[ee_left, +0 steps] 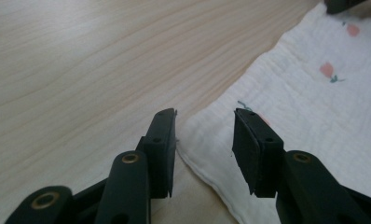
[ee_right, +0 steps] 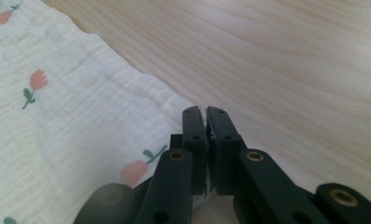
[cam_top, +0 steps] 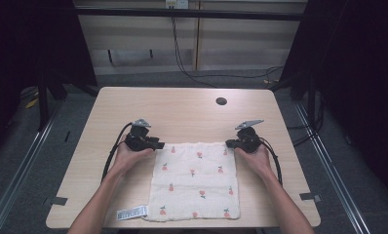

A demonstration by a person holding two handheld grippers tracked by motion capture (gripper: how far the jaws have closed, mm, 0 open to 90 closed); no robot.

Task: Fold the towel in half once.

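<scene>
A white cloth [cam_top: 197, 180] printed with small pink flowers lies flat on the near half of the wooden table [cam_top: 182, 105]. My left gripper [cam_top: 160, 145] is at the cloth's far left corner. In the left gripper view it [ee_left: 204, 116] stands open, with the corner of the cloth [ee_left: 314, 107] lying between its jaws. My right gripper [cam_top: 228, 143] is at the far right corner. In the right gripper view it [ee_right: 205, 112] is shut, with the edge of the cloth [ee_right: 72, 107] running in between the pads.
A white label [cam_top: 132, 212] sticks out from the cloth's near left corner. A dark round hole [cam_top: 221, 101] sits in the table's far right part. Bare wood lies beyond the cloth. Cables trail from both grippers along the person's forearms.
</scene>
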